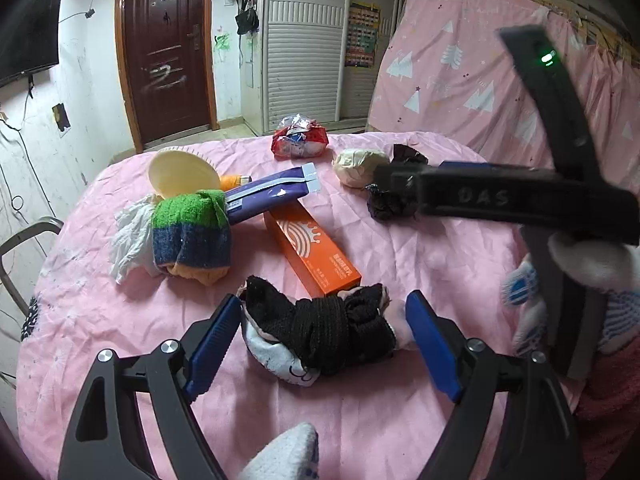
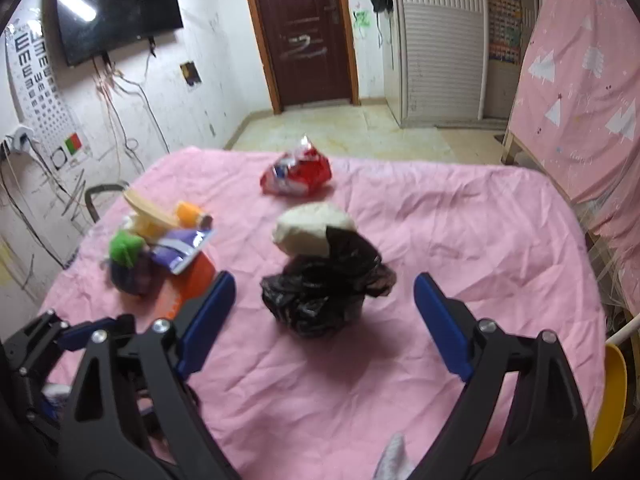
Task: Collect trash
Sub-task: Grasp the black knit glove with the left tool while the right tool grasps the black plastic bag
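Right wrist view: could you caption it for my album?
Open right gripper lined up on a crumpled black plastic bag on the pink tablecloth.

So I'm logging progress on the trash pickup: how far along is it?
Nothing looks collected yet. Both grippers are open and empty: the left gripper straddles the black sock bundle, the right gripper frames the crumpled black plastic bag. Still on the pink cloth: red snack wrapper, white paper wad, orange box, purple packet.
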The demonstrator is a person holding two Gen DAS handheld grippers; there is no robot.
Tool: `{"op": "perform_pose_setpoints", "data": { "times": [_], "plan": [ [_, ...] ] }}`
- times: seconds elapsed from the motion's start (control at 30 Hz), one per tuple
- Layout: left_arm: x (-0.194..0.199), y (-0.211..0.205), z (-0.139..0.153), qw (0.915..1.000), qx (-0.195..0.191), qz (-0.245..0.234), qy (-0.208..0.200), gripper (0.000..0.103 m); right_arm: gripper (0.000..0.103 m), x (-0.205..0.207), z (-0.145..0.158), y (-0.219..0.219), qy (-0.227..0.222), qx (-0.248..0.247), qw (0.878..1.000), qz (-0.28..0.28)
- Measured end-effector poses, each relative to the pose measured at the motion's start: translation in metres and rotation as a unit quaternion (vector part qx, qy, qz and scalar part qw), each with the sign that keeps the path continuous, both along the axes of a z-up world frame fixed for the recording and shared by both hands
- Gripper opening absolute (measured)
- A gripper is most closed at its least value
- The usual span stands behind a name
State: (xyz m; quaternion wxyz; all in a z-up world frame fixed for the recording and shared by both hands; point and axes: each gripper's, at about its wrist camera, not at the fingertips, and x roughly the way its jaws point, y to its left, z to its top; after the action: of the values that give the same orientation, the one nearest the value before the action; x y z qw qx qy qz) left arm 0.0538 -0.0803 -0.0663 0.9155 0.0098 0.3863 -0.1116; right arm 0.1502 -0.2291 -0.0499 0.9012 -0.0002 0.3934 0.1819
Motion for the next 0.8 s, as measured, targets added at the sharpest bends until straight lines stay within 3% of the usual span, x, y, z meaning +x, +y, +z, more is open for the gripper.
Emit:
{"op": "perform_pose_setpoints", "data": {
  "times": [0.3, 0.33, 0.37, 0.43, 0.63, 0.8],
  "plan": [
    [-0.004, 0.003, -0.003, 0.9998, -0.016, -0.011, 0.005, 0.063, 0.087, 0.017, -0.017, 0.000, 0.057, 0.004, 0.998, 0.000],
    [-0.005, 0.004, -0.002, 0.9998, -0.018, -0.011, 0.004, 0.062, 0.082, 0.018, -0.019, -0.001, 0.061, 0.005, 0.998, 0.001],
    [-0.006, 0.004, -0.002, 0.9998, -0.020, -0.011, 0.002, 0.061, 0.067, 0.018, -0.019, 0.000, 0.059, 0.001, 0.998, 0.000],
    [-0.008, 0.004, -0.002, 0.9998, -0.017, -0.010, -0.002, 0.061, 0.053, 0.017, -0.018, -0.001, 0.054, -0.007, 0.998, -0.013],
    [-0.013, 0.004, 0.004, 0.9997, -0.022, -0.008, -0.006, 0.060, 0.041, 0.018, -0.017, -0.006, 0.055, 0.002, 0.998, -0.010],
    [-0.025, 0.002, 0.018, 0.9994, -0.020, -0.007, -0.029, 0.060, 0.040, 0.005, -0.010, -0.010, 0.040, 0.002, 0.999, -0.008]
  ]
}}
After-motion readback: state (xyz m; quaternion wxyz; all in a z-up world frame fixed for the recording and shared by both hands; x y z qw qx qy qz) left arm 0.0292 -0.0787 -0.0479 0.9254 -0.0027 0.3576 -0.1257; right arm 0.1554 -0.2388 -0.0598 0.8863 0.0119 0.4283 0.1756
